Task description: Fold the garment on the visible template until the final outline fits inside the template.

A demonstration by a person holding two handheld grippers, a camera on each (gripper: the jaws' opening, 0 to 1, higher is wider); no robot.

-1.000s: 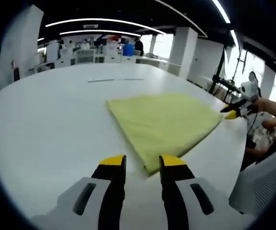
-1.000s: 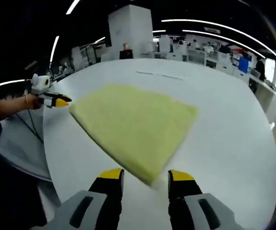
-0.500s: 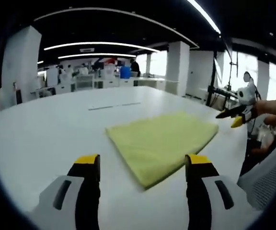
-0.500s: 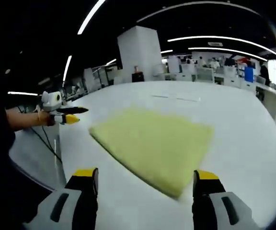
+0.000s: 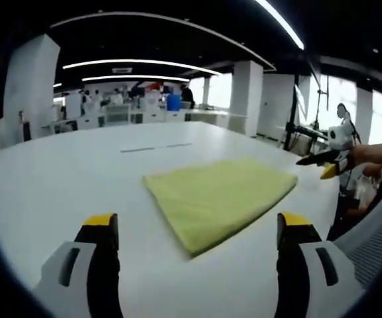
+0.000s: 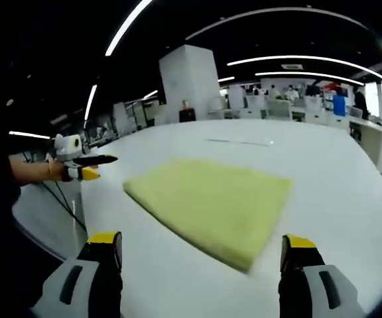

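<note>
1. Garment (image 5: 221,196): in the left gripper view it is seen lying flat as a folded yellow rectangle on the white table (image 5: 58,179), released, probably so that its outline can be checked. A template is not made out. The left gripper (image 5: 199,232) is held back from the near corner, jaws spread wide and empty. The right gripper (image 5: 323,162) is seen beside the far edge.

2. In the right gripper view the garment (image 6: 214,202) is not touched. The right gripper (image 6: 201,246) is held low, jaws wide apart; the left gripper (image 6: 88,165) is held level off the table's edge.

Desks and figures (image 5: 144,106) at the hall's far end are blurring together (too small to identify); the thin table marking (image 6: 239,142) is reading indistinctly.
</note>
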